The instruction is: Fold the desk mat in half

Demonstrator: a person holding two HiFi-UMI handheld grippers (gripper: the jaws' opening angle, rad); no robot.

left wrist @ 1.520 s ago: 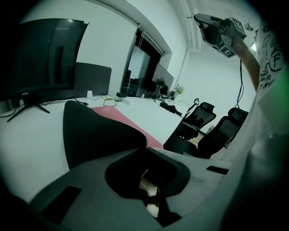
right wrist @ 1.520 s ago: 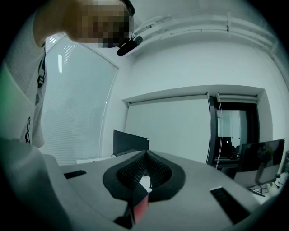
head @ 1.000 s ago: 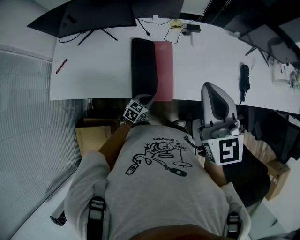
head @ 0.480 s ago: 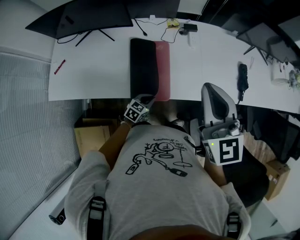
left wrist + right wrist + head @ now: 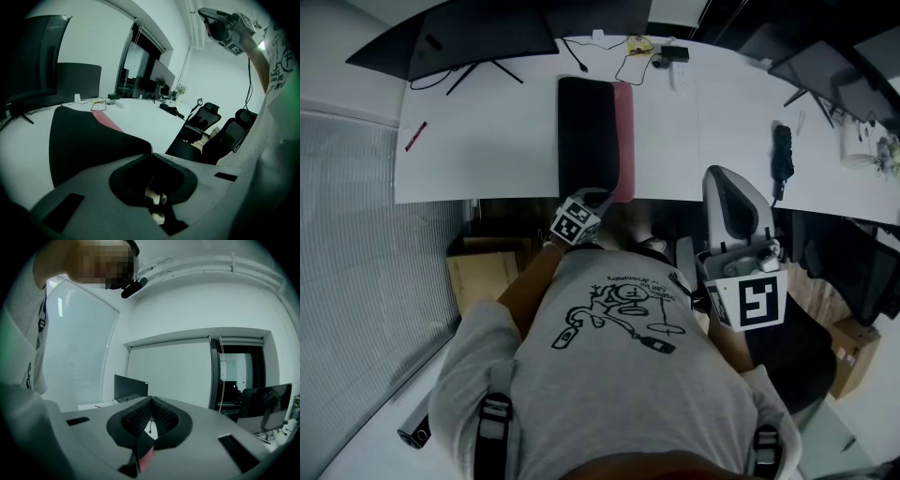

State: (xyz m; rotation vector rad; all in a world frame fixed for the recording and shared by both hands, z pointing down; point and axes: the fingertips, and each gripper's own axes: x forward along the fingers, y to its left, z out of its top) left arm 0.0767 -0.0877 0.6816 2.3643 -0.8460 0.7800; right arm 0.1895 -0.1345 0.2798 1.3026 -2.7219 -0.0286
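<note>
The desk mat (image 5: 586,131) lies on the white desk (image 5: 487,141), its black side folded over so that only a narrow pink strip (image 5: 626,131) shows along its right edge. My left gripper (image 5: 598,198) is at the desk's near edge, shut on the mat's near corner. In the left gripper view the black flap (image 5: 89,140) runs right up to the closed left gripper tips (image 5: 151,151), with the pink strip (image 5: 107,120) behind it. My right gripper (image 5: 719,175) is held up off the desk by the person's chest. It is shut (image 5: 151,402) with nothing in it and points at the wall.
Monitors (image 5: 478,33) stand at the back left, and a red pen (image 5: 415,136) lies at the left. Cables and an adapter (image 5: 654,52) lie behind the mat, a black object (image 5: 781,150) at the right. A cardboard box (image 5: 483,272) and an office chair (image 5: 802,347) sit below the desk.
The black flap has spread further right over the pink side, so the visible pink strip has narrowed. Both grippers stay about where they were.
</note>
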